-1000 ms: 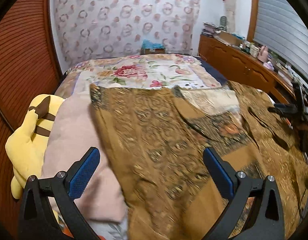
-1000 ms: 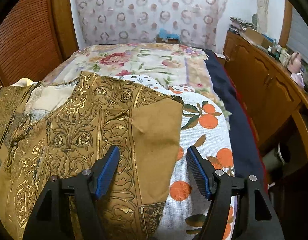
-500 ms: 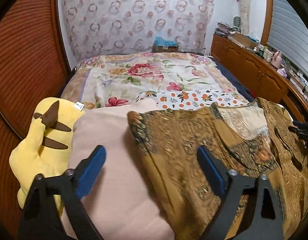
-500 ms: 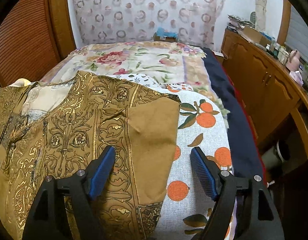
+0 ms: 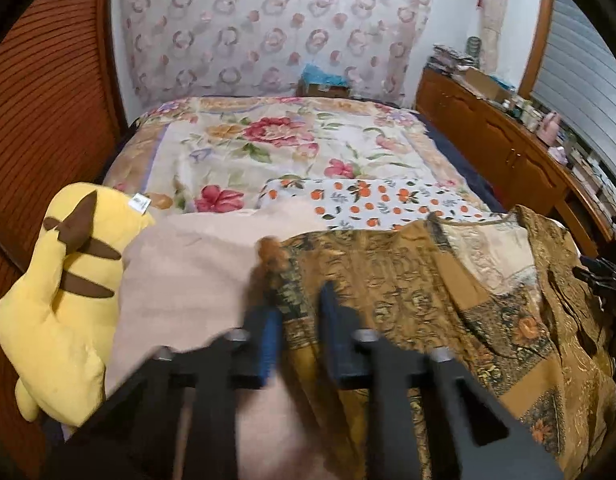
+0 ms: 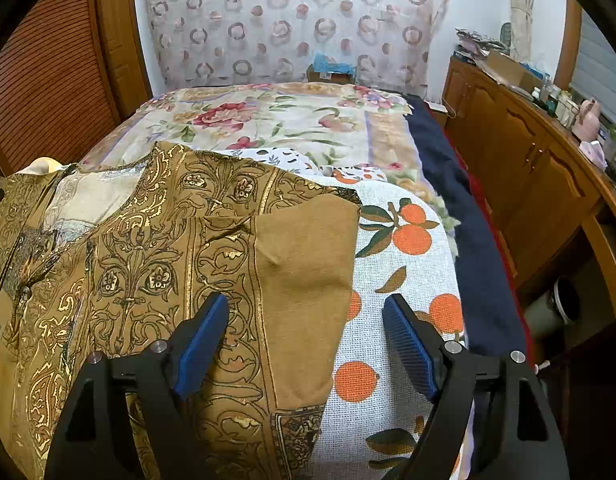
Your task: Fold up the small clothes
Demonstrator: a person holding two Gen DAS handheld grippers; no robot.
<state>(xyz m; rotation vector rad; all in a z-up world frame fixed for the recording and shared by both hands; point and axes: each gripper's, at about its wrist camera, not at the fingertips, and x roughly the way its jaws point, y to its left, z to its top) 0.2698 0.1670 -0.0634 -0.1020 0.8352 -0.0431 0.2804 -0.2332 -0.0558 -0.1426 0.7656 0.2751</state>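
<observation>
The left claw is blurred, its blue pads drawn close together on the edge of the brown patterned garment. The right claw stands wide open over the garment's plain brown sleeve, holding nothing. The garment lies spread on the bed, over a pink blanket and an orange-print cloth. A yellow plush toy lies beside the blanket.
</observation>
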